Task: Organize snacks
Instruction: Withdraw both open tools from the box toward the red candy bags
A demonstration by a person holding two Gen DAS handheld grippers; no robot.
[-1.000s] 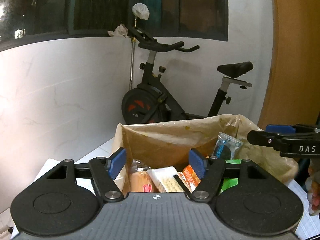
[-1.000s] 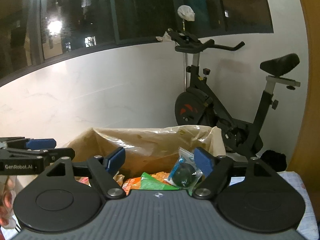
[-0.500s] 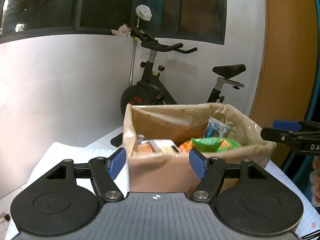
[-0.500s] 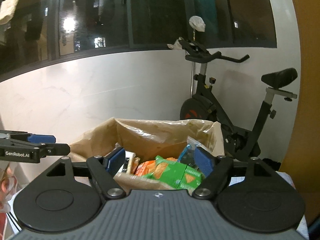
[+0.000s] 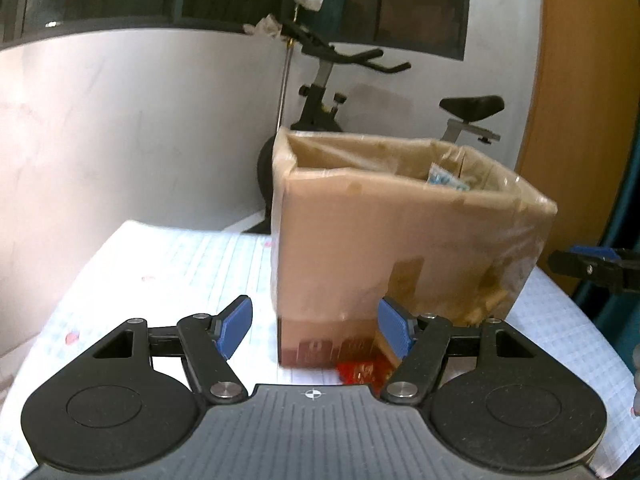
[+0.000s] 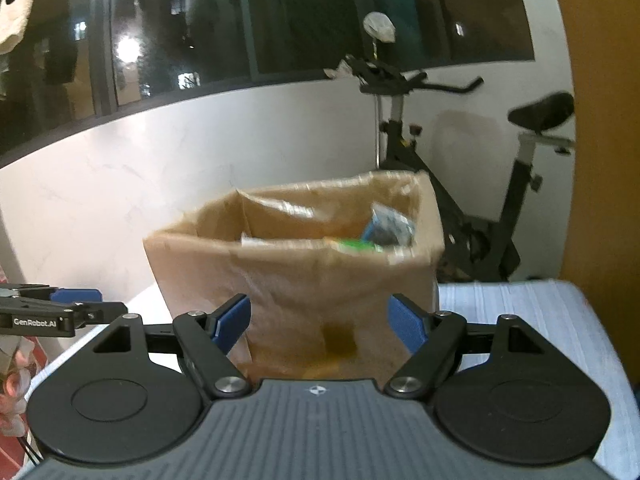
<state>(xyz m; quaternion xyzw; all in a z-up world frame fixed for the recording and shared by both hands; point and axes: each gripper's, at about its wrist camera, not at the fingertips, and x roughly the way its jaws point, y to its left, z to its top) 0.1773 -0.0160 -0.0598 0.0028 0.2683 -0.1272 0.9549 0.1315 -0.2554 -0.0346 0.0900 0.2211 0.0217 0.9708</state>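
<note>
A brown cardboard box [image 5: 400,236] wrapped in clear tape stands on the white table [image 5: 168,264] and also shows in the right wrist view [image 6: 320,280]. Snack packets poke above its rim: a blue-and-clear one [image 6: 388,228] and a green one [image 6: 352,245]. A red snack packet [image 5: 360,372] lies on the table at the box's foot. My left gripper [image 5: 316,326] is open and empty, just short of the box's base. My right gripper [image 6: 318,322] is open and empty in front of the box. Each gripper's tip shows at the edge of the other's view.
An exercise bike [image 6: 460,184] stands behind the table against a white wall. A wooden panel [image 5: 584,120] rises at the right. Dark windows run above the wall. The table's right edge [image 6: 600,340] is near my right gripper.
Both grippers have drawn back and dropped lower: before they looked down into the box, now they face its side. The red packet at the box's foot has come into view.
</note>
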